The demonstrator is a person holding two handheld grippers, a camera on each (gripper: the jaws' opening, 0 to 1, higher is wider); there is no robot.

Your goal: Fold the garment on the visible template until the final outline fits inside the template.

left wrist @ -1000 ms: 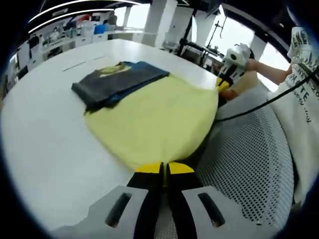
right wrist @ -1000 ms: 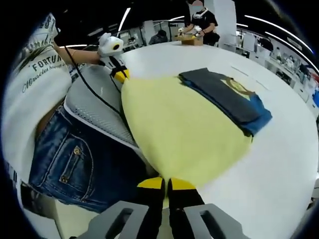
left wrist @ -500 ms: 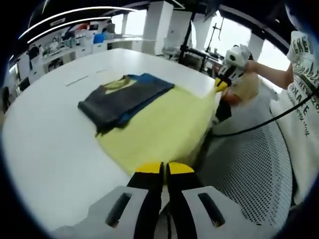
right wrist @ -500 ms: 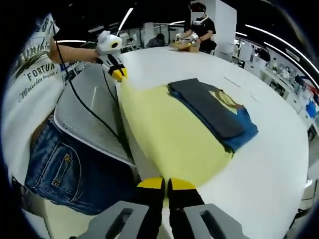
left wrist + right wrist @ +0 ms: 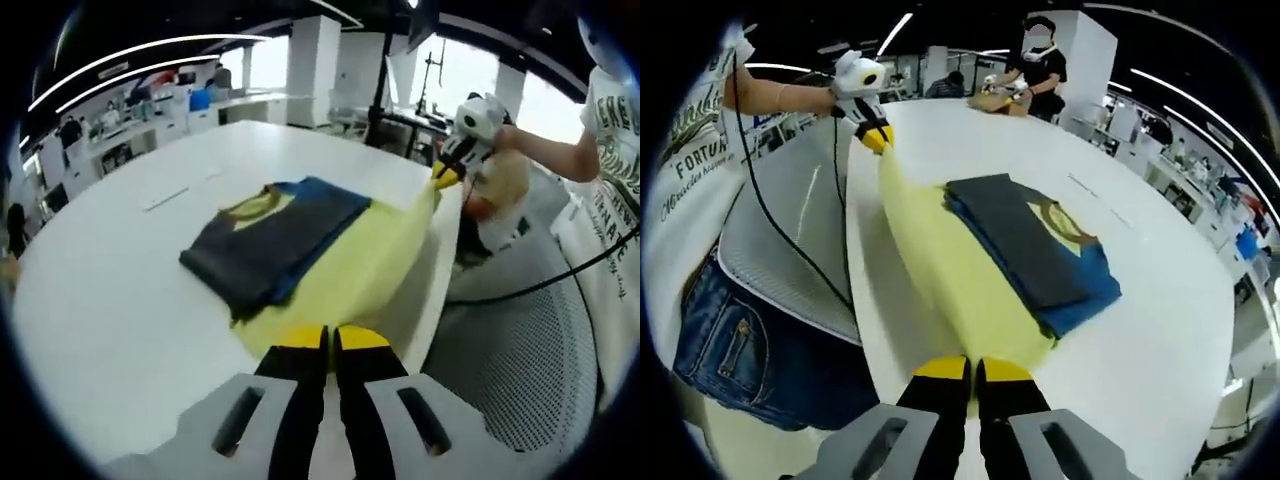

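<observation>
I hold the yellow garment (image 5: 345, 280) lifted at centre frame, one edge clamped in my left gripper (image 5: 328, 340), the other in my right gripper (image 5: 962, 371); folded dark clothes (image 5: 1035, 250) lie on it, upon the white table (image 5: 110, 290).

Illumination: bright, even, from overhead ceiling light strips (image 5: 150, 55) plus daylight through windows (image 5: 470, 65), which blow out to white. White table (image 5: 110, 300) reflects soft glare, low contrast. Shadows faint; thin dark band under folded garment (image 5: 1035, 255). Fisheye distortion strong: straight lines bow toward edges, rim detail compressed. Centre reasonably sharp; background benches soft; slight motion blur on yellow sheet (image 5: 940, 270).
</observation>
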